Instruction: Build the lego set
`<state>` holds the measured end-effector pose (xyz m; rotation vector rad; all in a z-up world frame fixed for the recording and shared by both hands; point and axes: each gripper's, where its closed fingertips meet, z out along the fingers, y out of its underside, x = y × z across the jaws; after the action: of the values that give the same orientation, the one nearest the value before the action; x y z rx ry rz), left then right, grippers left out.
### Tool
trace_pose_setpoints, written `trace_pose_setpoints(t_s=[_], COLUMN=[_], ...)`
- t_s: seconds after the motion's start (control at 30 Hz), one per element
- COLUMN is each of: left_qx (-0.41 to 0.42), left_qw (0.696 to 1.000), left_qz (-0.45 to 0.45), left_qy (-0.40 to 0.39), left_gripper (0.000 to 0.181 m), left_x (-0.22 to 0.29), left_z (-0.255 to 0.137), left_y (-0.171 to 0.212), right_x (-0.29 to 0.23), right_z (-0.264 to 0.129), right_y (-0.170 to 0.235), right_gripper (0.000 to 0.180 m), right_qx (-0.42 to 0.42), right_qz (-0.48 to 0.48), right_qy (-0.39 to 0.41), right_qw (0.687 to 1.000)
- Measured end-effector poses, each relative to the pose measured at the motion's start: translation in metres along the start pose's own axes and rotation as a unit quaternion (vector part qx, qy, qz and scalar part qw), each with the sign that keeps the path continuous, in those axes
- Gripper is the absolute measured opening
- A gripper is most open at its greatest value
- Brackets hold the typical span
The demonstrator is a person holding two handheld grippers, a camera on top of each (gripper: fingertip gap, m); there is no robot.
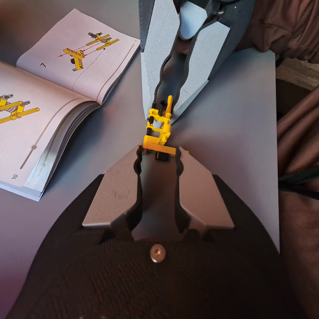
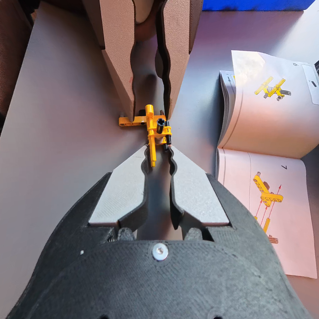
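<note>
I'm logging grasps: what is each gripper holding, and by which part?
Both hold one yellow lego assembly: the left gripper clamps its flat beam, the right gripper the axle-and-gear end.

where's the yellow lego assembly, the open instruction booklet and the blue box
yellow lego assembly (image 1: 159, 133), left wrist view, middle frame
open instruction booklet (image 1: 57, 103), left wrist view, page beside the fold
blue box (image 2: 250, 4), right wrist view, front face

I see glossy yellow plastic on the lego assembly (image 1: 159, 131), matt paper in the booklet (image 1: 57, 107) upper left, a smooth matt table (image 1: 233, 138)
</note>
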<state>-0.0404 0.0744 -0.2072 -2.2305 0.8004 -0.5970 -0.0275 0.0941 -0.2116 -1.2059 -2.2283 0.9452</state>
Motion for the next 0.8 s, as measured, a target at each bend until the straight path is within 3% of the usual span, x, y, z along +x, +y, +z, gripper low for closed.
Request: trace_pose_setpoints(t_s=[0.8], left_qx=[0.005], left_qw=[1.0], left_qz=[0.001], left_qy=[-0.004], left_gripper=[0.023], left_x=[-0.0007], left_z=[0.0002], left_y=[-0.0015], right_x=[-0.0053], right_z=[0.003], right_y=[-0.0032], right_gripper=[0.018], right_qx=[0.0], right_qz=[-0.008], right_qy=[-0.011], right_qw=[1.0])
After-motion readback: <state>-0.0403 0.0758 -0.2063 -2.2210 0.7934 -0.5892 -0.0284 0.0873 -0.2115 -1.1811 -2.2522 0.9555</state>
